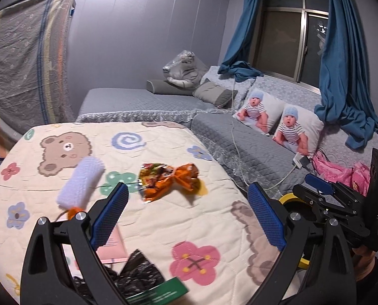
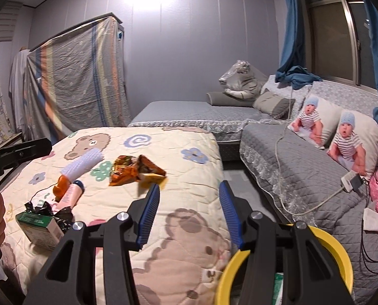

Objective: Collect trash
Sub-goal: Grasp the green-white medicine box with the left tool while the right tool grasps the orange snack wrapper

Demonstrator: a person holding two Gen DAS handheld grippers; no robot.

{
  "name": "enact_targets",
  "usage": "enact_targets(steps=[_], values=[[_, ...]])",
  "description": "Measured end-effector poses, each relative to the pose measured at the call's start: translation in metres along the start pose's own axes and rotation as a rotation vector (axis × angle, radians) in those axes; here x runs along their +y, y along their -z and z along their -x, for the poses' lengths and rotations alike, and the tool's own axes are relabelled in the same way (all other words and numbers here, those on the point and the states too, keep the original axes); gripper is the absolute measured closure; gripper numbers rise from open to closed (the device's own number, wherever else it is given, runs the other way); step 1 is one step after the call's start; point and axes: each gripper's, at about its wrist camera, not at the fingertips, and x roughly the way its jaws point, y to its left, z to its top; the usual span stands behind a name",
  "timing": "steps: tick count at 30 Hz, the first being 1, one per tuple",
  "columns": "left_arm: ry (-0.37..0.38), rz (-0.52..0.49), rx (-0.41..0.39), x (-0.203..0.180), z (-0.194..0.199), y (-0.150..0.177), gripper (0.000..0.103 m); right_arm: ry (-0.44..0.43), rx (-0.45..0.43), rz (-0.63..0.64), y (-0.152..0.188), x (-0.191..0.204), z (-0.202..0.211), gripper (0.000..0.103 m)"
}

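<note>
Grey panelled wall [image 2: 189,50], dark window [image 1: 290,38], blue curtains [image 1: 341,63], grey sofa [image 1: 252,147], perhaps a draped rack [image 2: 82,76]

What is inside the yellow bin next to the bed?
The yellow bin shows only something green and white inside. The right gripper covers the rest.

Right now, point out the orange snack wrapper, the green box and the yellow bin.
orange snack wrapper [image 1: 171,181], left wrist view, middle of the crumpled foil.
green box [image 2: 40,225], right wrist view, its pale side face.
yellow bin [image 2: 337,249], right wrist view, far rim.
</note>
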Motion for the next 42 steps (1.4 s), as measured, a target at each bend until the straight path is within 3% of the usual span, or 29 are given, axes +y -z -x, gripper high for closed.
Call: enact_targets(steps=[27,36,42], values=[[-0.125,0.024,-0.055,0.095,0.062,0.031,0.013,-0.136,0.018,0.092,-0.007,0.066,-0.012,0.057],[-0.015,-0.039,-0.064,0.113,0.082,0.05,0.013,-0.168,0.03,0.11,-0.007,0.082,-0.015,0.057],[0.072,-0.082,-0.026,0.11,0.08,0.061,0.013,-0.176,0.038,0.116,-0.008,0.089,-0.019,0.057]])
